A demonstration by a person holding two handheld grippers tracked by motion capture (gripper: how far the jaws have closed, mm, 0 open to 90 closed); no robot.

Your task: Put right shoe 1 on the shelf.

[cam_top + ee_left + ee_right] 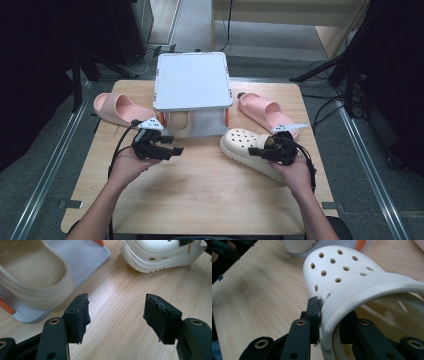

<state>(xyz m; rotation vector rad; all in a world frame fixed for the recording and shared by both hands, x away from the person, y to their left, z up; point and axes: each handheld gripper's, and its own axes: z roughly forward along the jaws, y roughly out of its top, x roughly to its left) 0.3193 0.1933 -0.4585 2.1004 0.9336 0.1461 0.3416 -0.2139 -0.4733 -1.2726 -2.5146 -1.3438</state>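
1. Your right gripper [266, 151] is clamped on the cream clog [248, 148], which lies on the wooden table [200, 200] at your right. One jaw sits outside the side wall, the other inside the opening.
2. Your left gripper [170, 145] has its jaws spread wide with nothing between them, over bare wood just in front of the grey shoe rack [192, 80].
3. Around you: a second cream clog [179, 124] sits on the rack's lower tray, a pink slide [122, 109] lies left of the rack, and another pink slide [265, 111] lies just behind the held clog.
4. The held clog is smooth moulded foam, rounded at the toe and dotted with round vent holes [333, 260]. The table is pale, straight-grained wood.
5. The right gripper view shows the pinch on the clog's wall close up. The left gripper view shows the shelved clog's pebbled footbed [27, 267], the tray's rounded grey corner [100, 255] with orange fittings, and the held clog's ridged sole [155, 267].
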